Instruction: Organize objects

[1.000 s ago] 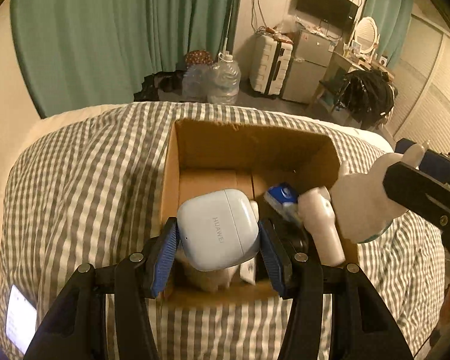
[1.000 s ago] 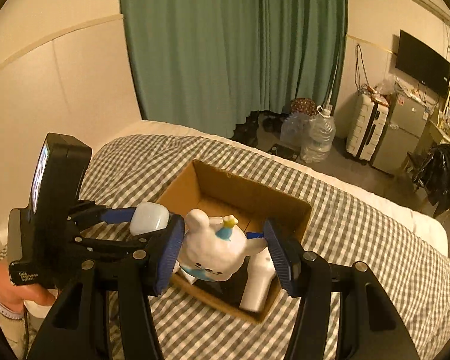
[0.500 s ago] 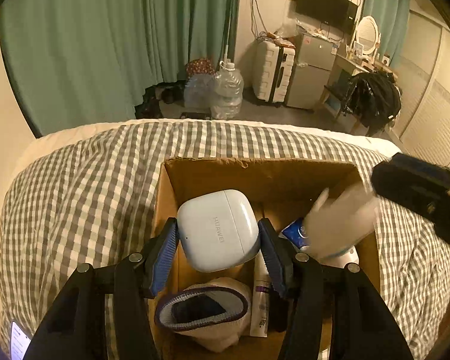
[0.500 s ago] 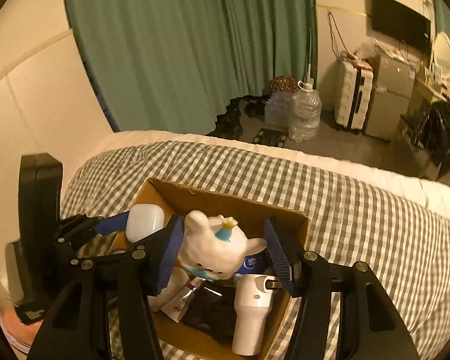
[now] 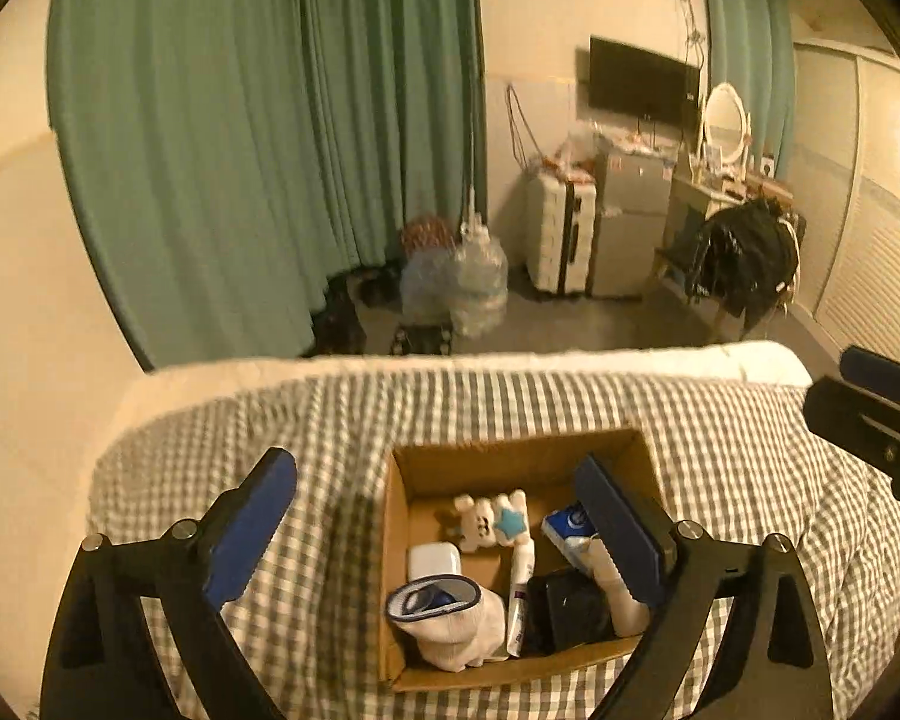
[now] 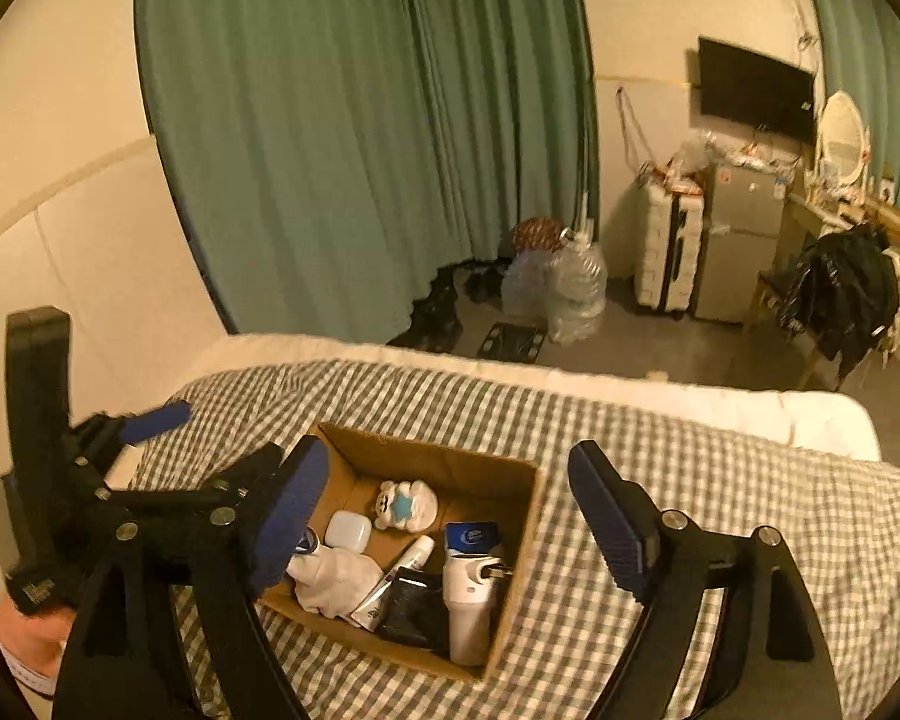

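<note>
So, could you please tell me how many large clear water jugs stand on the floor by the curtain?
2: one clear jug beside the green curtain, another just left, partly hidden behind it.

Bedroom, warm dim yellowish light. Near: bed (image 5: 720,468) under a grey-white checked cover, white edge along its far side. Far left: long green curtain (image 5: 258,138) reaching the grey floor (image 6: 630,348); cream walls. At the curtain's foot, two large clear water jugs (image 6: 570,294), dark shoes beside them. Far right: white suitcase (image 5: 558,234) just beside a small grey fridge (image 5: 624,228), black TV (image 6: 756,87) on the wall above. Oval mirror (image 5: 723,120) on a desk; chair draped in black clothes (image 5: 744,258).
</note>
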A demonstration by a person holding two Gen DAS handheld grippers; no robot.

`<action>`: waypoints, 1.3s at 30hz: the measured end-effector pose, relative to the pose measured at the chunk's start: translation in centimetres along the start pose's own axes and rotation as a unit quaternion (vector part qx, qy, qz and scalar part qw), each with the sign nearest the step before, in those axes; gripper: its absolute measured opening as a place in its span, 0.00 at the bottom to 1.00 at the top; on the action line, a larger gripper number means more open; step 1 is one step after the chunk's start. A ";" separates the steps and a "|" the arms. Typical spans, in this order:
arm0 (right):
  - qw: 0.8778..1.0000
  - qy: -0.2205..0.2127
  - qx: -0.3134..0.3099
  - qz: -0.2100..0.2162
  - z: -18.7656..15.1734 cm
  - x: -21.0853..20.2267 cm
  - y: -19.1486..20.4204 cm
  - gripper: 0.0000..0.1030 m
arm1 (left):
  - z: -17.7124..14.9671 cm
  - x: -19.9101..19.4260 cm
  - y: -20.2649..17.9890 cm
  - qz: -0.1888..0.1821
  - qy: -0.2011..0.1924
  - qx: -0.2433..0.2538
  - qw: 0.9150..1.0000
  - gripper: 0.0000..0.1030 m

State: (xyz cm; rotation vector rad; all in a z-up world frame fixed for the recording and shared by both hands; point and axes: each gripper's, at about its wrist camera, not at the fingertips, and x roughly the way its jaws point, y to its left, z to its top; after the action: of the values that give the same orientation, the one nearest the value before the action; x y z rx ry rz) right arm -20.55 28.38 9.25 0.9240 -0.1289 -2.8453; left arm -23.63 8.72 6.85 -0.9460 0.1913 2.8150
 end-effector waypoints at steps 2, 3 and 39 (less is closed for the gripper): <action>1.000 -0.013 0.006 -0.007 0.0 -2.5 0.0 0.84 | 0.3 -2.1 0.0 0.004 -0.013 -0.001 1.000 0.95; 1.000 -0.018 0.009 -0.007 0.0 -3.5 -0.1 0.87 | 0.5 -2.9 -0.1 0.004 -0.019 0.000 1.000 0.96; 0.991 -0.061 -0.007 -0.120 -15.5 -7.4 1.9 0.98 | -15.4 -8.3 -0.7 0.056 -0.063 -0.027 0.996 1.00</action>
State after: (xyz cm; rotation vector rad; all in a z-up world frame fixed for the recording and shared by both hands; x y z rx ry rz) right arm -5.24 27.18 1.23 0.8129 -0.0097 -3.1206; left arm -7.93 5.73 -0.34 -0.7872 0.1587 2.9852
